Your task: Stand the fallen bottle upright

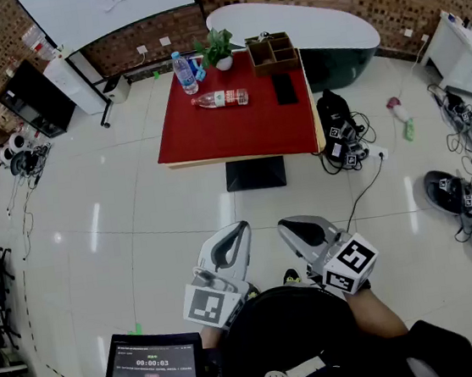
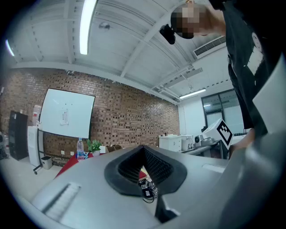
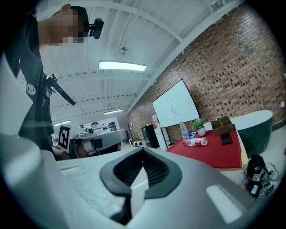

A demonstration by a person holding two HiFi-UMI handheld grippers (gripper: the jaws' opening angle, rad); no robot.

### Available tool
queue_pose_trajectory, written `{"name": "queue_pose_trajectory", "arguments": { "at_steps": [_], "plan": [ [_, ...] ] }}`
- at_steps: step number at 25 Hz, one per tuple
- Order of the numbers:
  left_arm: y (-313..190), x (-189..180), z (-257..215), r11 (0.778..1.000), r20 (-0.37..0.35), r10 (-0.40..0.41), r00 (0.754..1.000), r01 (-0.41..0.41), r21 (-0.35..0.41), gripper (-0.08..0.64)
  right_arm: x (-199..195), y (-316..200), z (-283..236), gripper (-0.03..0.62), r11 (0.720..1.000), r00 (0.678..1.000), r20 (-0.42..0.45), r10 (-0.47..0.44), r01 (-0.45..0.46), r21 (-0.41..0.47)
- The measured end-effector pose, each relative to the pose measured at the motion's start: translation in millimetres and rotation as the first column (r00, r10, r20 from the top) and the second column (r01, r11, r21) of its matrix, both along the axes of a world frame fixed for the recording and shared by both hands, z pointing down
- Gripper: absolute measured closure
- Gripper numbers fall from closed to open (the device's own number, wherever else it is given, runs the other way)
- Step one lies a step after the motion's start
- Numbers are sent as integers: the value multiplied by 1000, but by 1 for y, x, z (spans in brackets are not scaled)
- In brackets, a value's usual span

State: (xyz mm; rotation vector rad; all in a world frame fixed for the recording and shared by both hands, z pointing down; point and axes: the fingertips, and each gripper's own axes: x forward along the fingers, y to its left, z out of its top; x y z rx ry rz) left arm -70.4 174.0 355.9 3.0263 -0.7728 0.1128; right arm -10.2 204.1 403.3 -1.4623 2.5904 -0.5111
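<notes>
The red-topped desk (image 1: 246,135) stands on a pale tiled floor (image 1: 138,221). Near its far edge are an upright bottle (image 1: 185,72), a potted plant (image 1: 217,51) just beside it, and a wooden box (image 1: 271,53) with compartments further right. The fallen bottle (image 1: 220,99) lies on its side in front of them, with a dark flat slab (image 1: 284,89) to its right.

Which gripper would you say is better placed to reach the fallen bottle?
Left, marginally: the fallen bottle lies nearly straight ahead of the left gripper; the right gripper sits further aside. Both are shut, far off.
</notes>
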Motion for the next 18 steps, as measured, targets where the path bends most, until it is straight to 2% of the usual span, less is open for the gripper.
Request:
{"name": "queue_pose_trajectory", "arguments": {
  "at_steps": [3,6,9,13,18],
  "plan": [
    [-1,20,0,999,10,-36,999,36,-8,561,26,7,4,589,1000,1000,22,-6,7,-25],
    [-5,42,2,999,8,-39,999,39,1,561,45,4,7,589,999,999,44,-30,31,-23],
    [-12,65,15,1000,78,-5,997,6,-11,561,66,-4,8,589,1000,999,51,-12,13,-7],
    [-16,73,10,1000,23,-18,1000,18,-7,561,67,-9,14,589,999,998,61,-16,18,-28],
    [-46,71,15,998,-15,-47,999,46,-49,561,60,-37,25,589,997,998,50,-49,52,-64]
  ]
}}
